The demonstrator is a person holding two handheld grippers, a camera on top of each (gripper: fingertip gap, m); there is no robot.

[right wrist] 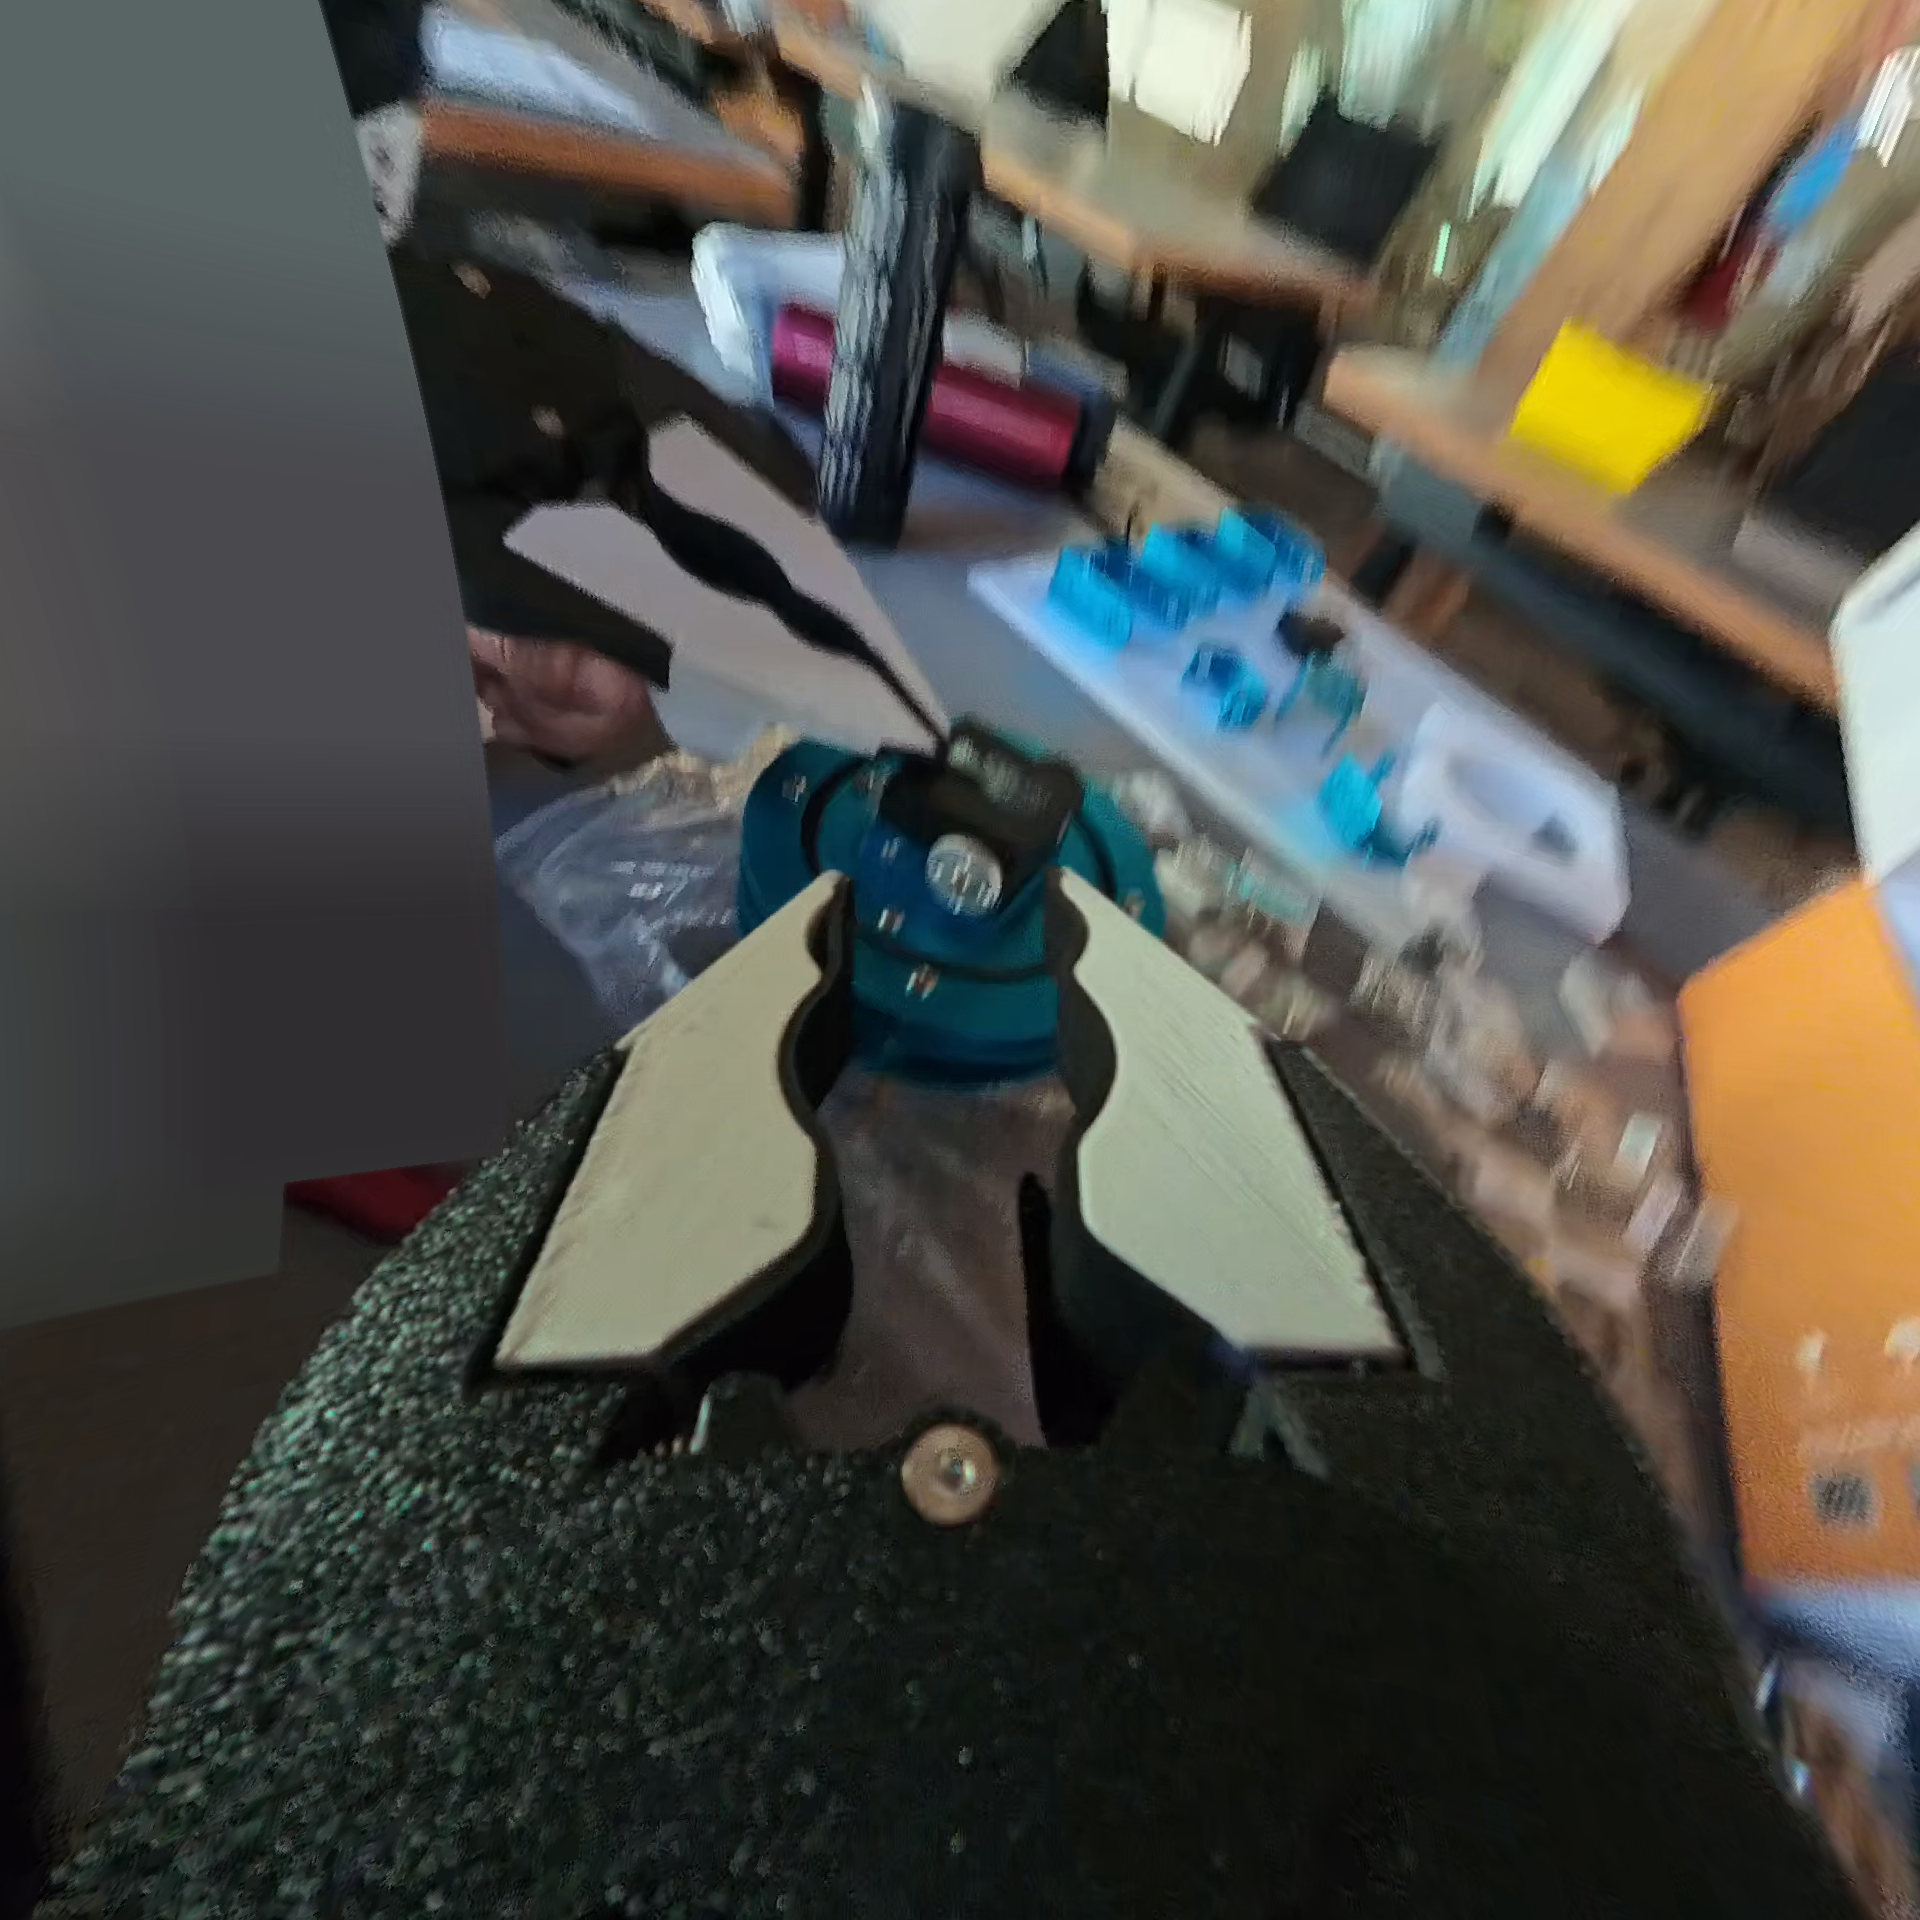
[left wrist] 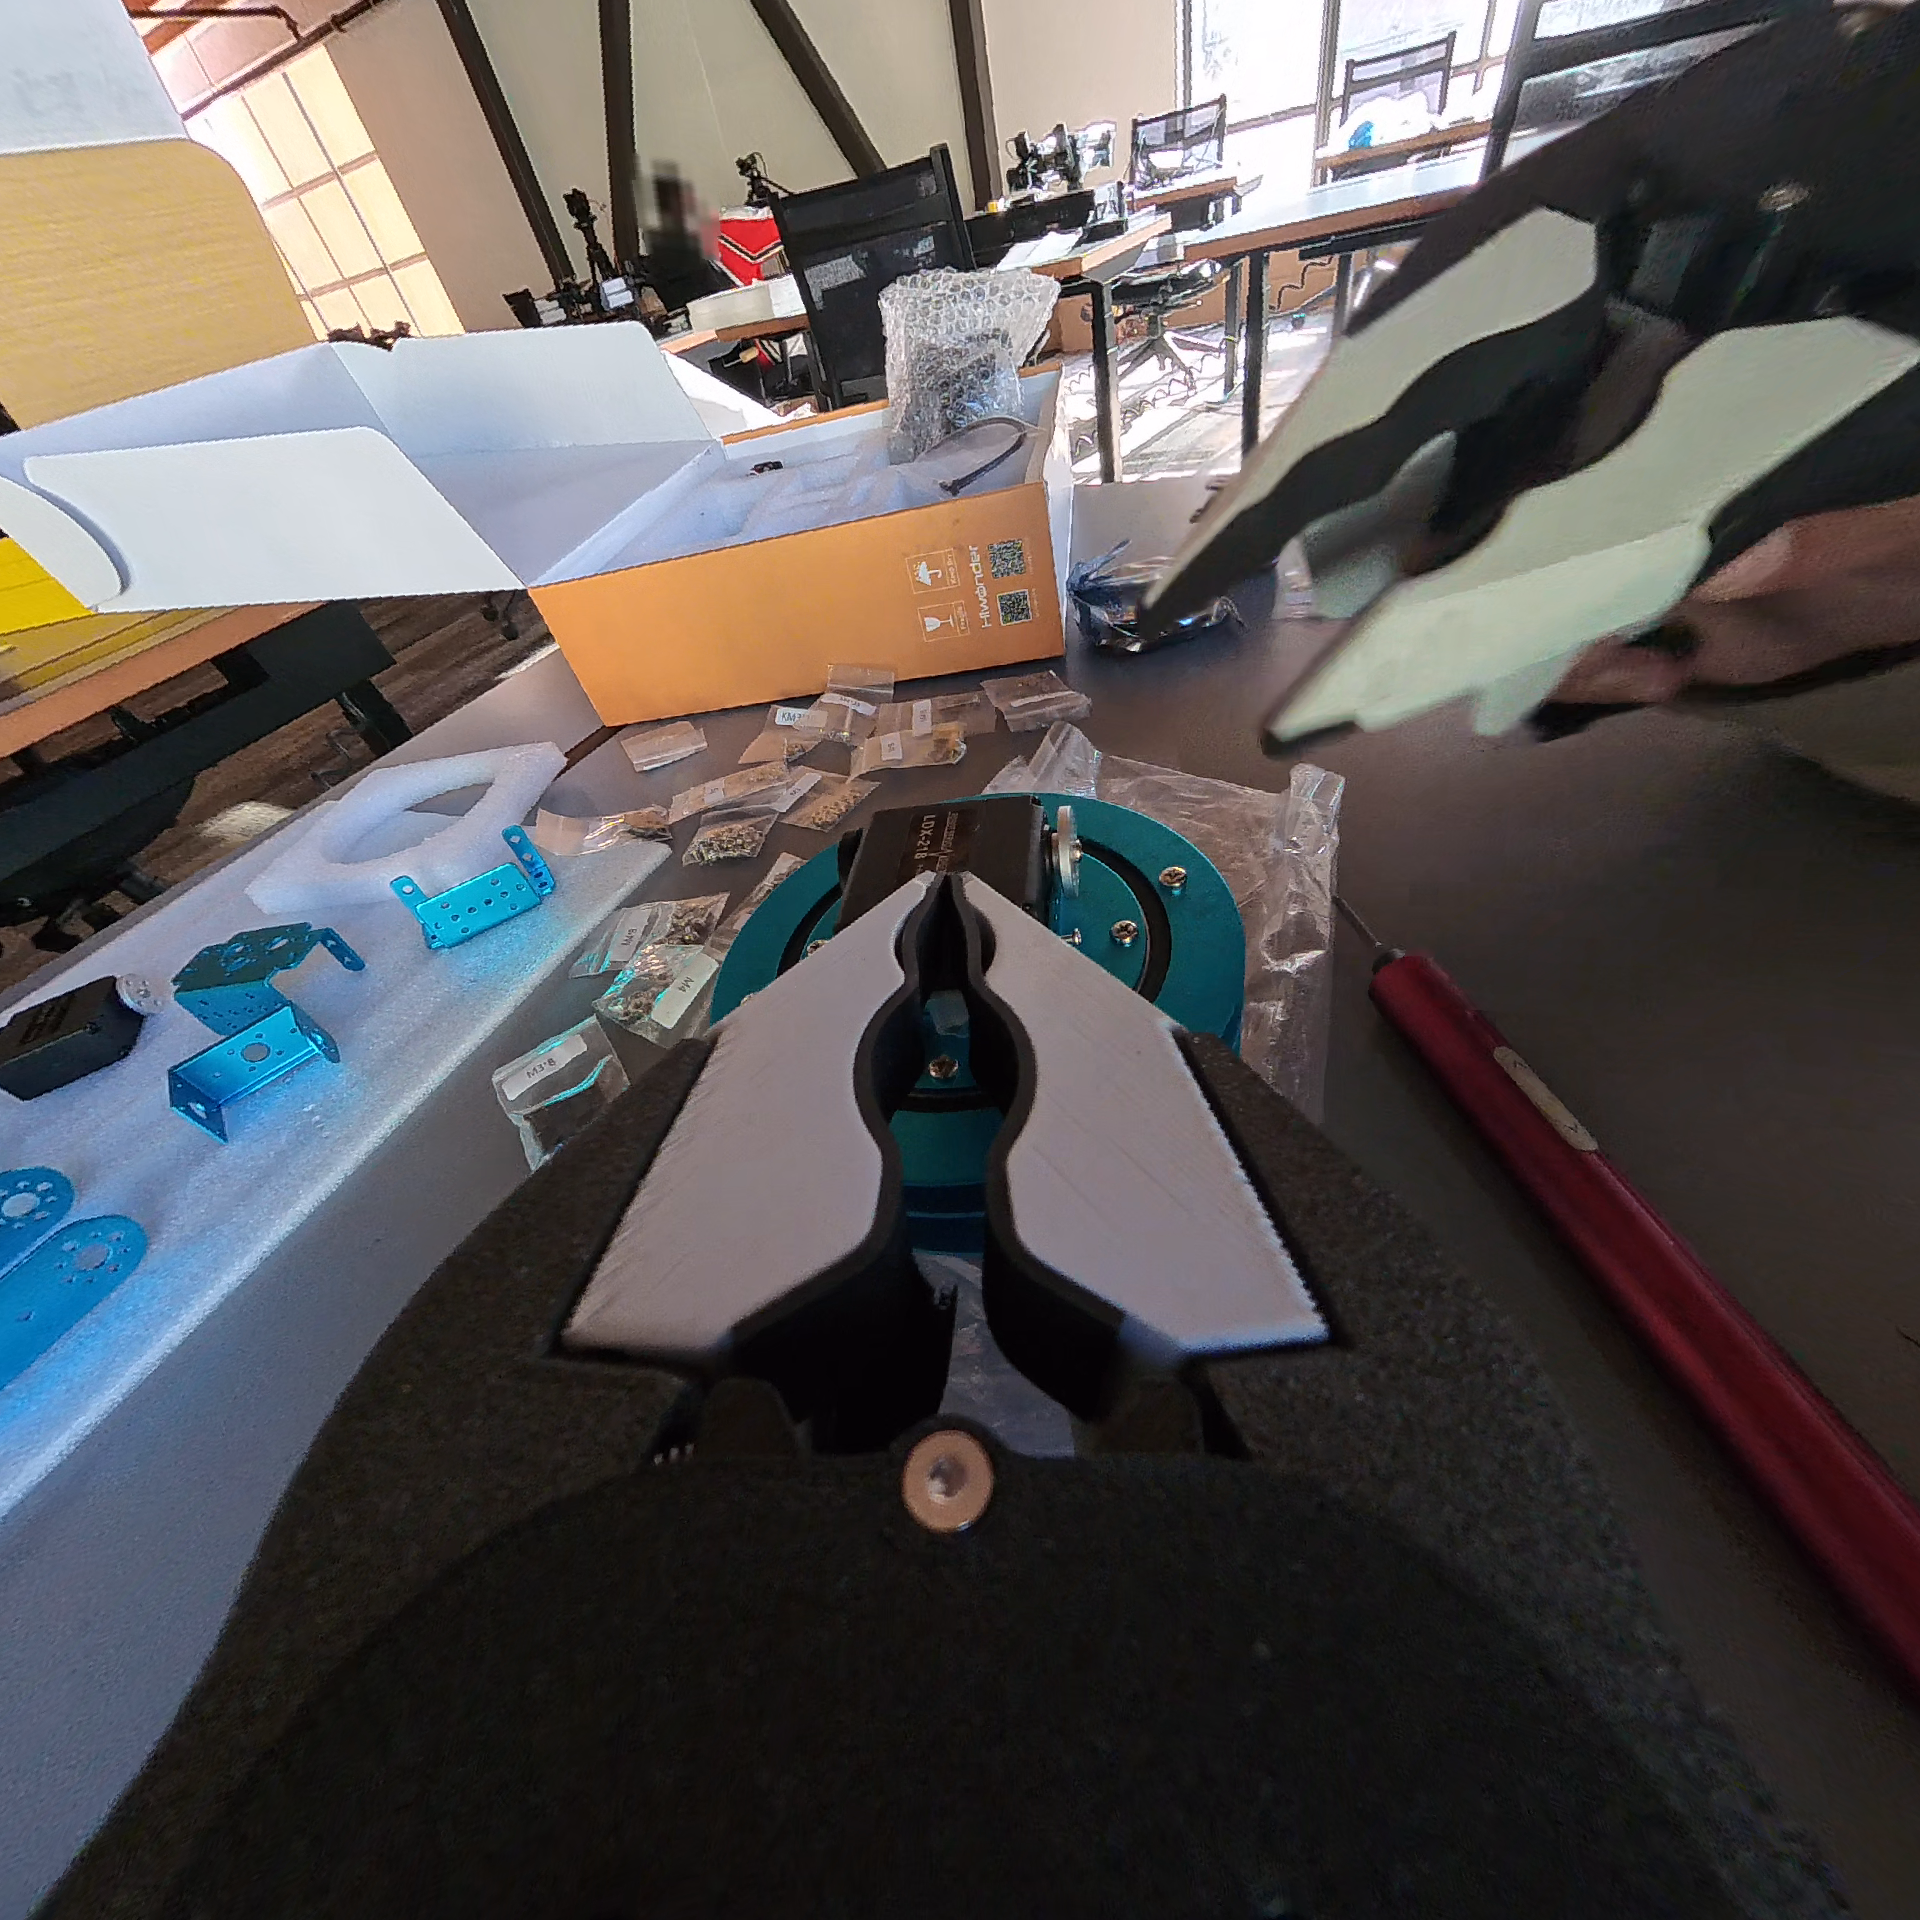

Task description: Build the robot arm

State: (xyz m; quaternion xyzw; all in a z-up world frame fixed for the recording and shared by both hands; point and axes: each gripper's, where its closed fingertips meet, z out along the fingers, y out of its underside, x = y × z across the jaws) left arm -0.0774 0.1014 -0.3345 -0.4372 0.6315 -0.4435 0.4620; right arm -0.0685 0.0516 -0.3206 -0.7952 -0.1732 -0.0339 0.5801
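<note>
While the small black motor block [left wrist: 951, 847] is pinched by the left tool [left wrist: 943, 883], the right tool [right wrist: 951, 894] is held wide.
If jerked, the round teal metal base [left wrist: 1174, 935] could be slid on its clear plastic bag [left wrist: 1288, 883].

My left wrist view close and low over the desk [left wrist: 1558, 935], facing the teal round base [left wrist: 1195, 935], my right wrist view blurred, facing that same base [right wrist: 790, 831] from its other side

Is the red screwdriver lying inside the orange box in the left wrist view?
No, the red screwdriver lies on the dark table, to the right of the teal round base, apart from the orange box.
</note>
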